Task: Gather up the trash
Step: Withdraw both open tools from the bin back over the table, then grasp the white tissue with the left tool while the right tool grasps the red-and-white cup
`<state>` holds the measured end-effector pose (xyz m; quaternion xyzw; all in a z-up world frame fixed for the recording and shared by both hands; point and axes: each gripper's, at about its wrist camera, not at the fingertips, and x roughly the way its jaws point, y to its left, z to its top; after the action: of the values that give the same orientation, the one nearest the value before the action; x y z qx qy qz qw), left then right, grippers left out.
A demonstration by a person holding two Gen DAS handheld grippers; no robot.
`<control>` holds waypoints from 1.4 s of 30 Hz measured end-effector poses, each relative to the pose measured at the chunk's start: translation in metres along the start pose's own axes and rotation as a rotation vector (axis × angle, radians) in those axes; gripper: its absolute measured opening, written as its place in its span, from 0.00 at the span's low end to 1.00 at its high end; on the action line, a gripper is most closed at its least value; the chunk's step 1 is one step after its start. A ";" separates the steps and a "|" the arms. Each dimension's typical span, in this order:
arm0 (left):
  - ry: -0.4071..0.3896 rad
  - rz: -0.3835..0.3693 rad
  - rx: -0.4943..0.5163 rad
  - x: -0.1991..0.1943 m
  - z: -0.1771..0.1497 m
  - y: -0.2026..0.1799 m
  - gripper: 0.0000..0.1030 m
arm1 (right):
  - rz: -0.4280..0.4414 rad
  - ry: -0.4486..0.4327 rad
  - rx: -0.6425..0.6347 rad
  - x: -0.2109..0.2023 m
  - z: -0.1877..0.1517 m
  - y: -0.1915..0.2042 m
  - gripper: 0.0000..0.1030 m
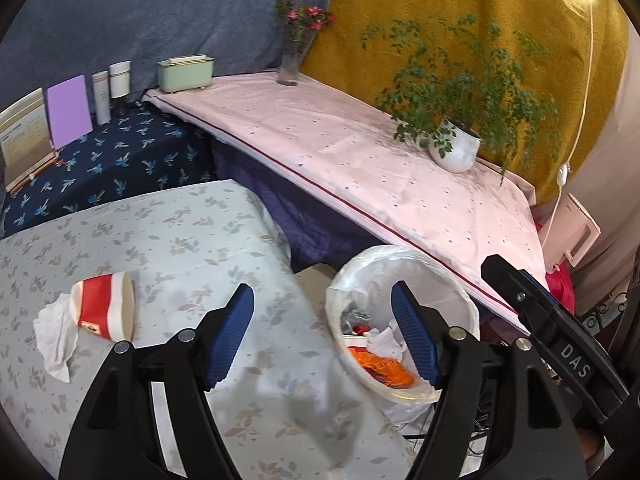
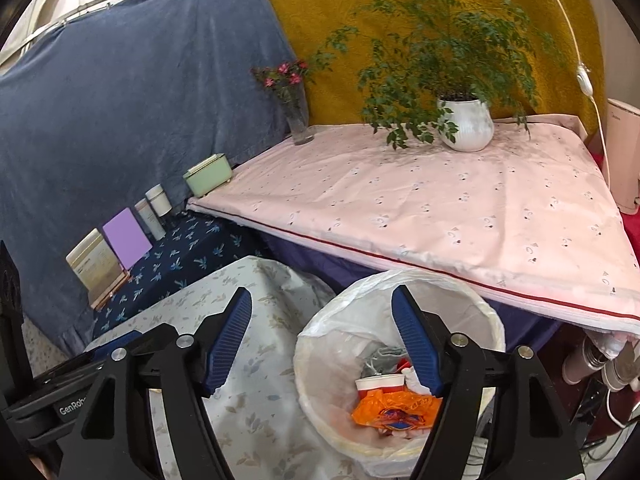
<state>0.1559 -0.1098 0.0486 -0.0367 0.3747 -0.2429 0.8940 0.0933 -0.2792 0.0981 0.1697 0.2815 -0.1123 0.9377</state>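
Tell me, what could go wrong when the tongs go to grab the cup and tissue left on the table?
The red paper cup lies on its side, so it might roll away if the open left tongs nudge it. The crumpled tissue is tucked against the cup, so one grab could catch only one of them. The bin sits below the table edge, so a drop let go too early could miss it.

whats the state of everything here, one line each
left tongs: open, nothing held
right tongs: open, nothing held
trash bin: upright, lined with a bag, partly filled
paper cup: on its side on the table
tissue: crumpled, beside the cup
flower vase: upright
potted plant: upright
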 end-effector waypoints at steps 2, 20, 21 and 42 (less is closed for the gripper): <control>-0.004 0.011 -0.017 -0.004 -0.001 0.012 0.66 | 0.006 0.006 -0.016 0.002 -0.002 0.011 0.70; -0.026 0.212 -0.205 -0.034 -0.028 0.142 0.79 | 0.070 0.063 -0.185 0.025 -0.035 0.122 0.81; -0.022 0.223 -0.216 -0.035 -0.030 0.149 0.79 | 0.077 0.070 -0.195 0.027 -0.038 0.128 0.81; 0.127 0.322 -0.255 -0.012 -0.081 0.263 0.78 | 0.163 0.251 -0.313 0.088 -0.111 0.245 0.82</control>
<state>0.1999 0.1364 -0.0664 -0.0739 0.4590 -0.0494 0.8840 0.1862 -0.0225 0.0237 0.0569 0.3956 0.0312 0.9161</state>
